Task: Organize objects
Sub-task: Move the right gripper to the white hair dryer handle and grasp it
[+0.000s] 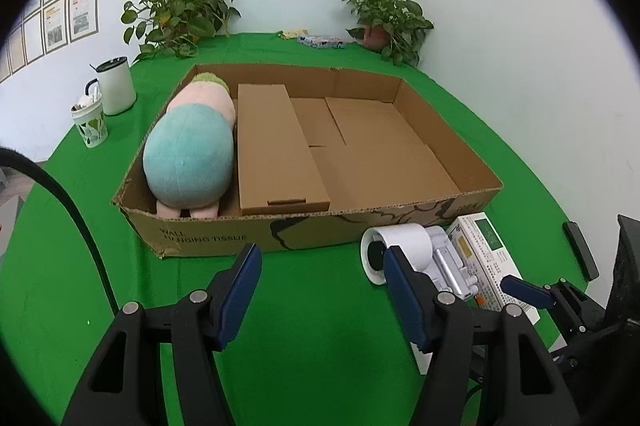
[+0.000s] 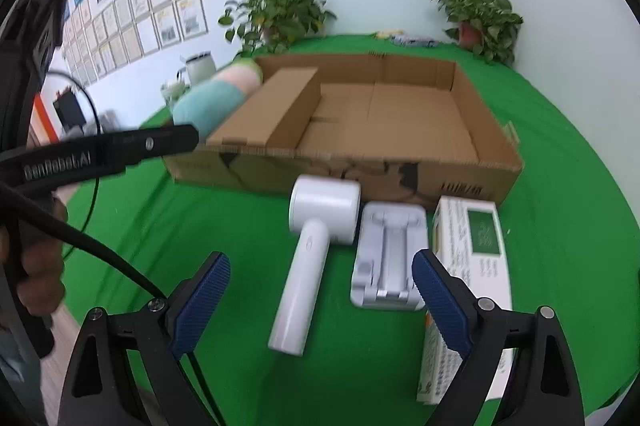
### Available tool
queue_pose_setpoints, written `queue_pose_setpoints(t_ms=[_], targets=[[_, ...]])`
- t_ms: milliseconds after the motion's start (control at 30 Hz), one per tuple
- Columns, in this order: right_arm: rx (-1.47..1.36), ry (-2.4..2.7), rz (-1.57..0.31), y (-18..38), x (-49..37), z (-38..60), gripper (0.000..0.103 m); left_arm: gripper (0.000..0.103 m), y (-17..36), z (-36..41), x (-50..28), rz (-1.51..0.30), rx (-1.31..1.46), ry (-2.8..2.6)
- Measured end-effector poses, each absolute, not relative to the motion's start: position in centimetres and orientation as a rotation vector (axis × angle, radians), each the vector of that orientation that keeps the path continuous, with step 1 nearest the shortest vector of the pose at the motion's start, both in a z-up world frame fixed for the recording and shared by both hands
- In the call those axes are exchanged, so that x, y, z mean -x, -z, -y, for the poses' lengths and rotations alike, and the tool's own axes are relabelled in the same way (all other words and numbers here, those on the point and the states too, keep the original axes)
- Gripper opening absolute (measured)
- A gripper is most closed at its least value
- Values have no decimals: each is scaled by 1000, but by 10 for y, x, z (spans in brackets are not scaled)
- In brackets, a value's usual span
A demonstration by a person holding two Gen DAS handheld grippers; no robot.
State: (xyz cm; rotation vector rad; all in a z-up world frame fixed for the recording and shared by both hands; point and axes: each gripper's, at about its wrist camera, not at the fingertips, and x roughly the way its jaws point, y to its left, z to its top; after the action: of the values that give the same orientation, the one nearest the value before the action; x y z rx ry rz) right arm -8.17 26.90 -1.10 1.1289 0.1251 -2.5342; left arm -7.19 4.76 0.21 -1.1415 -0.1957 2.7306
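Green cloth covered the table (image 1: 328,306), and on it sat the large cardboard tray (image 1: 448,204), already holding a plush toy (image 1: 188,154) along its left wall and a flat brown carton (image 1: 276,150) just beside the toy; the rest of the tray floor lay bare. By my judgement the sorting was partly done, with three things left outside, in a row near the tray's front wall: a green-and-white box (image 2: 476,258) on the right, a white folding stand (image 2: 388,258) in the middle, and a white handheld appliance (image 2: 316,258) with a round head on the left. The right tool (image 2: 320,306) was spread wide, empty, above the appliance and stand. The left tool (image 1: 320,286) was likewise wide apart and held nothing, over bare cloth before the tray.
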Motion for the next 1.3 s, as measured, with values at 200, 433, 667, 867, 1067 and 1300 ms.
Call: queue_pose_setpoints(t_ms=[200, 433, 667, 867, 1067, 1300], targets=[[-1245, 2507, -136, 37, 100, -256, 64, 63, 9, -36, 70, 251, 1189, -2701], [-1365, 2447, -250, 70, 122, -220, 29, 63, 16, -24, 71, 311, 1221, -2682], [-1382, 2412, -247, 71, 104, -224, 23, 63, 32, -21, 75, 461, 1266, -2492], [-1271, 2396, -152, 59, 79, -228, 87, 63, 67, -45, 78, 638, 1331, -2191], [-1179, 2402, -158, 56, 81, -233, 90, 63, 80, -66, 73, 671, 1343, -2062], [-1155, 2392, -257, 62, 71, -233, 69, 63, 87, -86, 76, 683, 1413, -2015]])
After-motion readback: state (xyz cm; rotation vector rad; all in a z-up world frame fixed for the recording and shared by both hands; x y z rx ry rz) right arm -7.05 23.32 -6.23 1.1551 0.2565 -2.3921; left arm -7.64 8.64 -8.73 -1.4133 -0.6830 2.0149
